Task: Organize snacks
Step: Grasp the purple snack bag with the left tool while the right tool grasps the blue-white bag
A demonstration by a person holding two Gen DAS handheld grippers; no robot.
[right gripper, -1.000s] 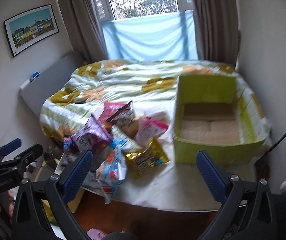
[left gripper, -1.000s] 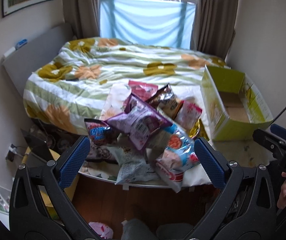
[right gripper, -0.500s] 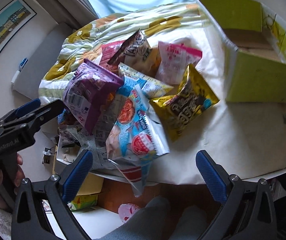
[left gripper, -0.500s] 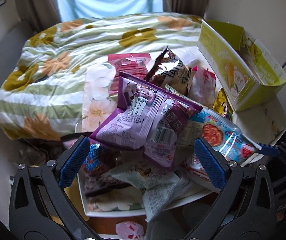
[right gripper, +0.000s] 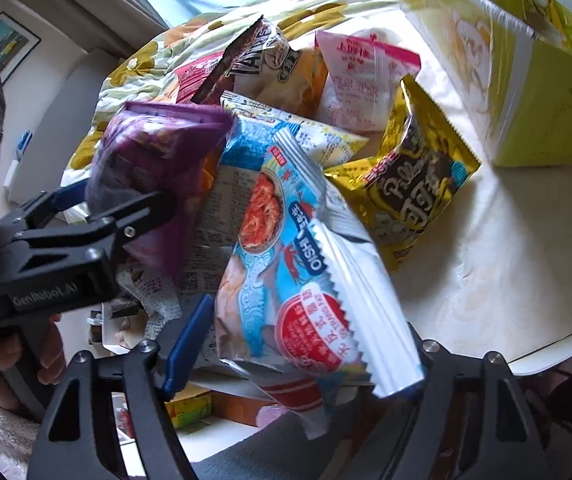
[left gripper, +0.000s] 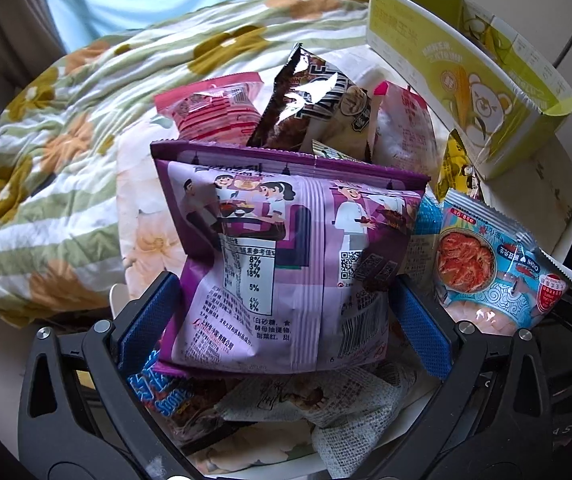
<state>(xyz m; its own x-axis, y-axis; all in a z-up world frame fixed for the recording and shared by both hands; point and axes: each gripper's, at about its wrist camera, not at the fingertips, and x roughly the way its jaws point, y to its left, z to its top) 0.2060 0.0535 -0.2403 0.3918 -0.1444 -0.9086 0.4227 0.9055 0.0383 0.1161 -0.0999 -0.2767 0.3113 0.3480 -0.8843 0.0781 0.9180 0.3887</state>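
A heap of snack bags lies on a white cloth at the bed's edge. My left gripper (left gripper: 283,324) points down over a purple bag (left gripper: 286,264). The bag fills the gap between its blue pads, which stand as wide as before. The right wrist view shows the left gripper (right gripper: 117,204) straddling that purple bag (right gripper: 153,168). My right gripper (right gripper: 302,352) is closing around a blue shrimp-chip bag (right gripper: 286,264). The bag's crimped end covers the right pad, and the left pad stands just off the bag's edge. An open yellow-green box (left gripper: 466,80) stands at the right.
Behind the heap lie a gold bag (right gripper: 418,184), a pink-and-white bag (right gripper: 366,76), a dark brown bag (left gripper: 318,104) and a pink bag (left gripper: 209,108). A floral quilt (left gripper: 65,128) covers the bed at left. A hand (right gripper: 45,352) holds the left gripper.
Both grippers have dropped toward the heap. The purple bag now sits between the left jaws. The right jaws have narrowed around the blue bag.
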